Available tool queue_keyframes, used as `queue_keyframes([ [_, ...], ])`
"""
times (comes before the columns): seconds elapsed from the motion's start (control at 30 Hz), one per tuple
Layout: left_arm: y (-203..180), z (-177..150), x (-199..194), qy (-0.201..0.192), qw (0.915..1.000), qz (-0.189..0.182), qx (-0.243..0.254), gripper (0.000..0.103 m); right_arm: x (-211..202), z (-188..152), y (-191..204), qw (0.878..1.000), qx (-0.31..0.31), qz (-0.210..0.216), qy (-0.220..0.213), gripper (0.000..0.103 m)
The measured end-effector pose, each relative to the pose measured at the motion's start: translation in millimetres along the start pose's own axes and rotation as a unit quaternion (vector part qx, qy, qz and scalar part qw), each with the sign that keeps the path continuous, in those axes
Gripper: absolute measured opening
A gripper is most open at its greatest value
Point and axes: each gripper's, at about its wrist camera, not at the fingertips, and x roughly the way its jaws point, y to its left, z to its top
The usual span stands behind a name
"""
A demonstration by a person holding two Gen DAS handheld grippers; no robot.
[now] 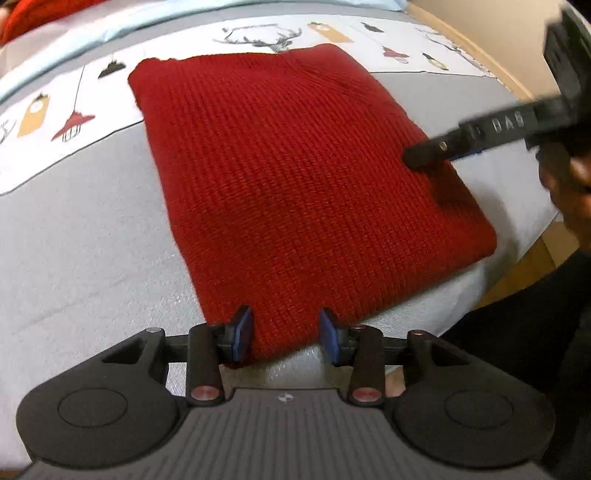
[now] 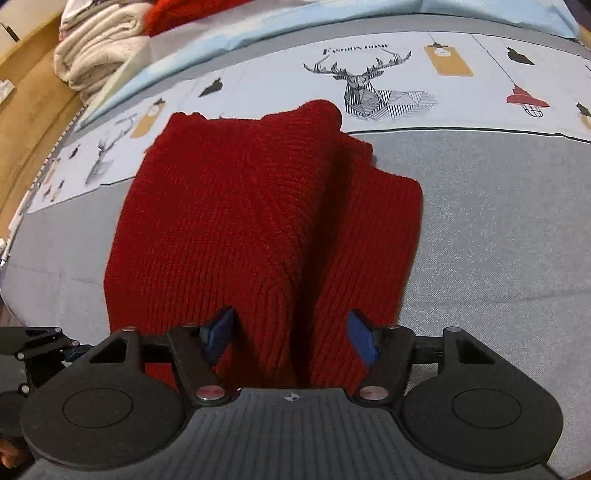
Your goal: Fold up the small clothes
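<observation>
A red knit garment (image 1: 295, 177) lies folded into a rough rectangle on the bed's grey and printed sheet (image 1: 81, 229). My left gripper (image 1: 286, 332) stands open over the garment's near corner, and the knit lies flat between its blue pads (image 1: 242, 332) without being pinched. One of the right gripper's fingers (image 1: 436, 147) rests at the garment's right edge. In the right wrist view the red knit garment (image 2: 258, 221) shows a raised fold down its middle. My right gripper (image 2: 293, 334) is open wide above its near end, pads apart from the cloth.
A pile of cream fabric (image 2: 96, 48) and another red item (image 2: 177, 14) sit at the bed's far left corner. Wooden floor (image 2: 29, 110) runs past the bed's edge. A person's dark sleeve (image 1: 535, 314) is at the right. A deer print (image 2: 369, 88) marks the sheet.
</observation>
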Motion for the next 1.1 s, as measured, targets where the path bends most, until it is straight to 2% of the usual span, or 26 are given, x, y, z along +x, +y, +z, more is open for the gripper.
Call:
queue_keyframes([
  [0.13, 17.0, 7.7, -23.4, 0.001, 0.9995, -0.021, -0.025, 0.051, -2.8, -1.1, -7.1, 1.000, 0.023, 0.007, -0.007, 0.067],
  [0.2, 25.1, 10.4, -41.7, -0.013, 0.9993, -0.027, -0.023, 0.062, -9.3, -0.4, -13.8, 0.999, 0.043, 0.013, -0.018, 0.067],
  [0.23, 29.7, 14.3, -48.2, -0.020, 0.9992, -0.029, -0.021, 0.063, -10.8, -0.4, -16.5, 0.998, 0.054, 0.015, -0.024, 0.067],
  [0.37, 54.3, 37.7, -65.3, -0.047, 0.9976, -0.040, -0.034, 0.082, -12.8, 3.7, -33.2, 0.991, 0.124, 0.018, -0.040, 0.073],
  [0.5, 87.5, 62.4, -65.1, -0.061, 0.9941, -0.056, -0.070, 0.085, -3.6, 8.2, -55.3, 0.980, 0.193, 0.016, -0.037, 0.078],
  [0.6, 112.5, 81.7, -53.4, -0.055, 0.9895, -0.080, -0.107, 0.087, -0.1, 9.2, -71.8, 0.972, 0.233, -0.005, -0.039, 0.078],
  [0.67, 123.9, 96.2, -39.2, -0.044, 0.9871, -0.098, -0.119, 0.096, 3.0, 8.4, -80.1, 0.966, 0.255, 0.000, -0.036, 0.078],
  [0.7, 127.3, 102.1, -31.9, -0.039, 0.9860, -0.106, -0.123, 0.096, 6.3, 8.3, -81.6, 0.966, 0.257, 0.006, -0.029, 0.078],
  [0.77, 137.1, 109.2, -12.6, -0.023, 0.9823, -0.125, -0.138, 0.096, 15.6, 8.6, -79.9, 0.970, 0.243, 0.006, -0.008, 0.078],
  [0.9, 151.2, 115.4, 36.9, 0.030, 0.9696, -0.150, -0.191, 0.096, 31.6, 7.6, -71.1, 0.976, 0.214, -0.017, 0.030, 0.078],
  [1.03, 154.7, 125.2, 62.2, 0.038, 0.9623, -0.170, -0.209, 0.097, 41.5, 10.7, -64.4, 0.978, 0.202, -0.021, 0.041, 0.078],
  [1.1, 150.6, 128.0, 73.0, 0.043, 0.9593, -0.178, -0.214, 0.101, 43.3, 13.7, -64.0, 0.979, 0.201, -0.025, 0.038, 0.078],
])
